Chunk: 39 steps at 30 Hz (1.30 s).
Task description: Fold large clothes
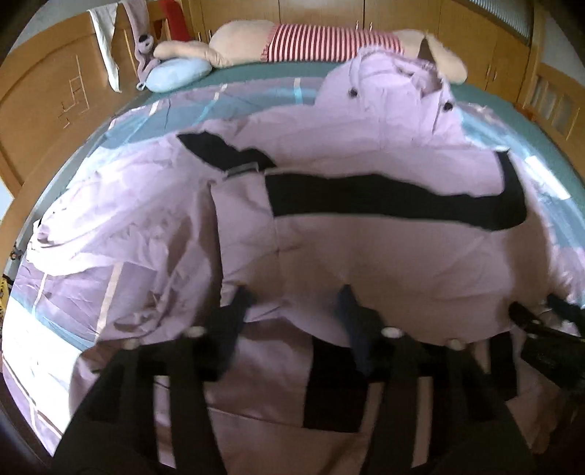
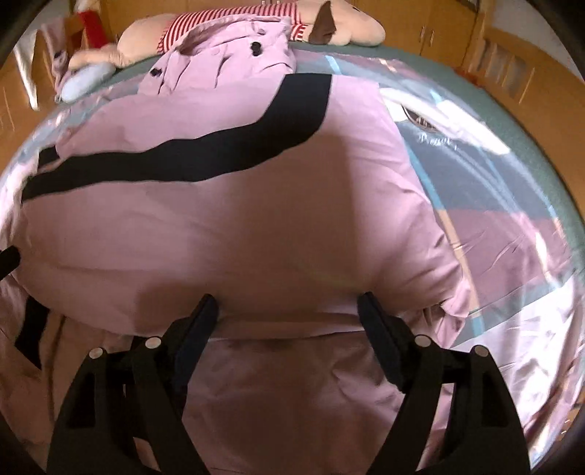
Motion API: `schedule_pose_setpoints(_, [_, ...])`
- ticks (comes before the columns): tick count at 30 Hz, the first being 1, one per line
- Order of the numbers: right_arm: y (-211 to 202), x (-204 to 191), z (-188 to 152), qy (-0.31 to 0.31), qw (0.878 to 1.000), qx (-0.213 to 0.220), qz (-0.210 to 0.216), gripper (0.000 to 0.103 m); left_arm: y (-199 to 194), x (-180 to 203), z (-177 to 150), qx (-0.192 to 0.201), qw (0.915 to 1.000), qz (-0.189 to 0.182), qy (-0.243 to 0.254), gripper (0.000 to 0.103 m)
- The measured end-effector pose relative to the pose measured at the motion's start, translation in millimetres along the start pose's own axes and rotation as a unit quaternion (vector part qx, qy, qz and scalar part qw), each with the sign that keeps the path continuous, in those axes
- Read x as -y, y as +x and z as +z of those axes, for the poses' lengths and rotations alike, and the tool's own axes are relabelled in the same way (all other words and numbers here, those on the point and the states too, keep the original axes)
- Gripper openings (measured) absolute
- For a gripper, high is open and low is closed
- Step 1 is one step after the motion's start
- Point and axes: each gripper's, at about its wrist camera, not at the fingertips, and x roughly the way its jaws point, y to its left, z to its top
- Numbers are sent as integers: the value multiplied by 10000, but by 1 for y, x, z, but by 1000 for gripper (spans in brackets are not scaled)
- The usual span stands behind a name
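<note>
We have the coat (image 2: 226,226) spread on the bed (image 2: 541,153), hood toward the plush toy (image 2: 329,22). Both grippers, left (image 1: 292,310) and right (image 2: 289,318), hover released over its near hem; next we judge a fresh grip there for folding.

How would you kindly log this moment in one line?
step: fold coat | left tongs: open, above fabric | right tongs: open, empty | surface: bed

lilac coat (image 2: 237,226) covering mid-bed, plush toy (image 1: 292,45) blocking far edge, bedspread (image 2: 512,234) bare rightward
</note>
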Motion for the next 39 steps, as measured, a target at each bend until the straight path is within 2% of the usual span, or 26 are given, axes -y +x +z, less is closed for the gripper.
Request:
schedule_pose_setpoints(2, [-4, 2, -1, 30, 10000, 39, 48, 82, 9, 1, -3, -118, 9998, 63, 113, 63])
schedule_pose_setpoints(3, [-10, 8, -1, 219, 9993, 199, 226, 82, 10, 2, -3, -144, 9997, 94, 168, 63])
schedule_pose_setpoints(4, [-19, 15, 0, 441, 9965, 526, 473, 82, 9, 2, -3, -148, 9996, 118, 205, 63])
schedule_pose_setpoints(6, [-50, 24, 1, 715, 9824, 1455, 933, 82, 9, 1, -2, -185, 9996, 103, 207, 64])
schedule_pose_setpoints(8, [-68, 21, 6, 527, 9776, 1919, 683, 82, 11, -1, -3, -240, 9996, 83, 138, 67])
schedule_pose_setpoints(9, [-67, 16, 9, 338, 9788, 1980, 397, 82, 11, -2, -3, -258, 9996, 83, 110, 67])
schedule_pose_setpoints(11, [-45, 10, 15, 135, 9866, 1623, 26, 82, 12, -2, -4, -290, 9995, 82, 86, 68])
schedule_pose_setpoints(12, [-23, 11, 16, 139, 9931, 1163, 13, 82, 12, -2, -4, -291, 9995, 85, 77, 68])
schedule_pose_setpoints(14, [9, 13, 14, 237, 9985, 480, 92, 83, 6, -6, -3, -205, 9997, 29, -104, 67])
schedule_pose_setpoints(15, [15, 14, 13, 291, 9986, 412, 125, 83, 2, -8, -2, -126, 9997, -37, -205, 66])
schedule_pose_setpoints(16, [14, 13, 13, 292, 9985, 441, 124, 84, -5, -10, -1, 27, 9995, -137, -287, 67])
schedule_pose_setpoints(18, [12, 10, 13, 216, 9987, 455, 65, 87, -11, -7, 1, 199, 9995, -89, -206, 70])
schedule_pose_setpoints(19, [13, 8, 13, 175, 9988, 458, 30, 89, -8, -4, 0, 159, 9998, 66, -69, 75])
schedule_pose_setpoints(20, [12, 7, 12, 150, 9988, 468, 2, 89, -3, 0, -1, 28, 9998, 166, 64, 75])
schedule_pose_setpoints(21, [8, 8, 11, 186, 9982, 561, 54, 89, 9, 3, -4, -275, 9993, 176, 179, 75])
schedule_pose_setpoints(22, [-1, 8, 8, 308, 9964, 773, 187, 89, 13, 1, -5, -390, 9991, 129, 131, 75])
schedule_pose_setpoints(23, [-18, 16, 5, 575, 9896, 1252, 414, 89, 15, -2, -5, -427, 9991, 66, 41, 76])
schedule_pose_setpoints(24, [-29, 22, 3, 708, 9842, 1536, 521, 89, 14, -5, -4, -462, 9989, -21, -53, 76])
schedule_pose_setpoints(26, [-46, 26, 5, 792, 9778, 1900, 393, 89, 15, -9, -2, -527, 9985, -120, -112, 75])
schedule_pose_setpoints(28, [-37, 24, 9, 678, 9836, 1669, 111, 92, 16, -11, -2, -552, 9981, -183, -190, 76])
schedule_pose_setpoints(29, [-22, 24, 10, 641, 9890, 1335, -43, 93, 17, -11, -3, -543, 9982, -173, -204, 76])
schedule_pose_setpoints(30, [7, 23, 11, 616, 9961, 619, -117, 93, 16, -10, -4, -528, 9983, -160, -209, 76])
schedule_pose_setpoints(31, [22, 22, 11, 591, 9978, 294, -70, 93, 14, -10, -3, -494, 9984, -158, -218, 76])
schedule_pose_setpoints(36, [18, 21, 13, 518, 9977, 418, -97, 99, -2, -11, 1, -127, 9991, -227, -334, 78])
schedule_pose_setpoints(37, [15, 23, 12, 541, 9975, 459, -63, 99, 2, -11, 1, -266, 9989, -220, -307, 82])
schedule_pose_setpoints(39, [-6, 28, 10, 748, 9927, 928, 201, 99, 19, -12, -2, -712, 9962, -389, -322, 85])
